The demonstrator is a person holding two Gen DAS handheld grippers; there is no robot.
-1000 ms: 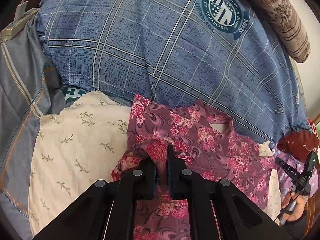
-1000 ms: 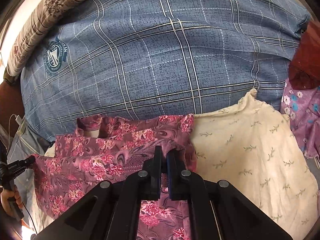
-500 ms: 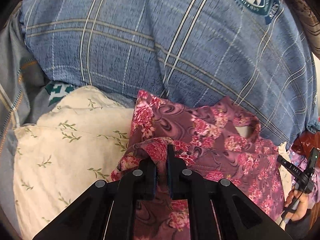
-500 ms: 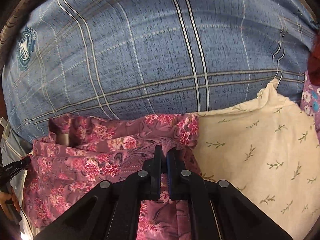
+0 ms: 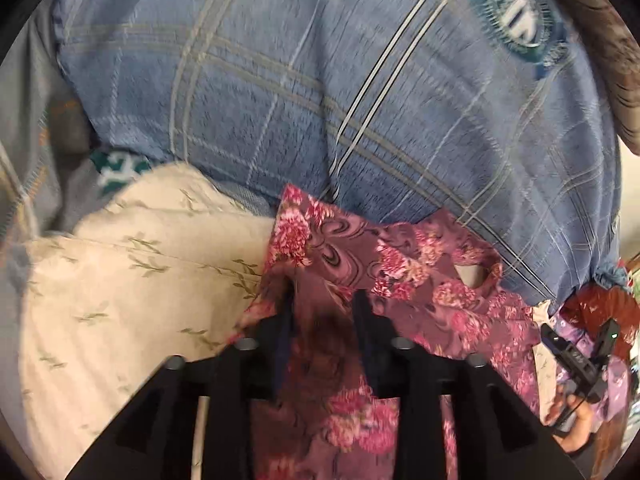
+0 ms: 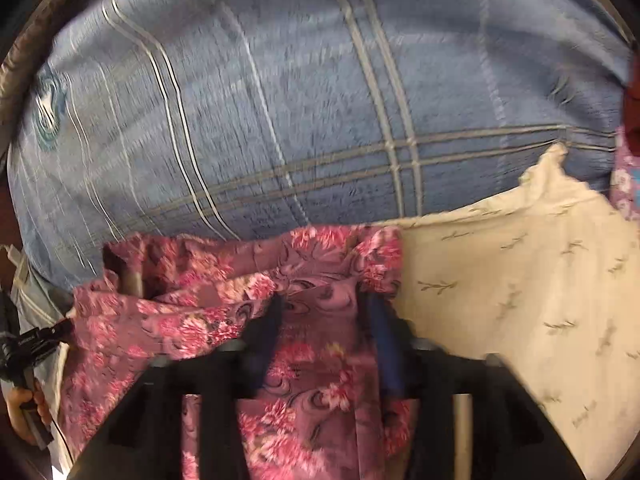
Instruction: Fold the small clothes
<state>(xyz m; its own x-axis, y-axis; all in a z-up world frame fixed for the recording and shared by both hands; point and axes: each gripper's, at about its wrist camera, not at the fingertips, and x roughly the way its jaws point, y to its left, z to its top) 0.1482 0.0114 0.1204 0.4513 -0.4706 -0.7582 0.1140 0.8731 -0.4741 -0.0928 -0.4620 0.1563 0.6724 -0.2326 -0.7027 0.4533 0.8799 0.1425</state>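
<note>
A small pink-and-mauve floral garment lies on a blue plaid bedspread, partly folded over itself. My left gripper is open, its fingers astride the garment's left part, the cloth lying loose between them. In the right wrist view the same garment spreads to the left. My right gripper is open too, its fingers astride the garment's right edge. Both views are blurred by motion.
A cream cloth with a leaf print lies beside the garment, also in the right wrist view. A brown patterned pillow sits at the far right. A purple floral cloth and a person's hand holding a black device are at the edges.
Both grippers were shut on folds of the floral garment; now both have opened and the cloth has dropped free. Both cameras have moved closer to the bedspread.
</note>
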